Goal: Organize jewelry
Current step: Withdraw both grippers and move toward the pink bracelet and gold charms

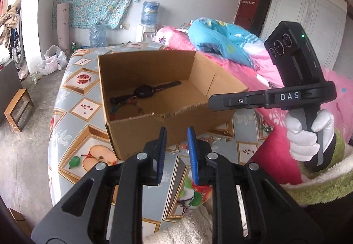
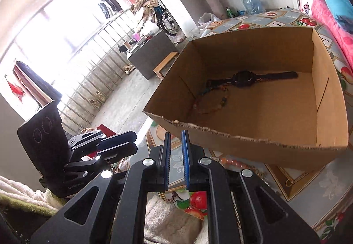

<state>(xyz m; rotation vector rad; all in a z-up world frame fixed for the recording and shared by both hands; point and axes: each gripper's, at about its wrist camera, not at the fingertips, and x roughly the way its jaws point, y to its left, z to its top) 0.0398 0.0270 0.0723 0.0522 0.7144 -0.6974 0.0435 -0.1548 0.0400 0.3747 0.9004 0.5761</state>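
An open cardboard box stands on the fruit-patterned table; it also shows in the right wrist view. Inside lie a black wristwatch and a beaded bracelet. My left gripper is open and empty just in front of the box's near wall. My right gripper is open with a narrow gap, empty, just before the box's torn near edge; in the left wrist view its side shows at the box's right corner. Orange beads and a gold ring lie on the table by the box.
The table has a patterned cloth; small metal springs lie by the box. A pink and blue quilt is piled to the right. A wooden stool and a dark cabinet stand on the floor at left.
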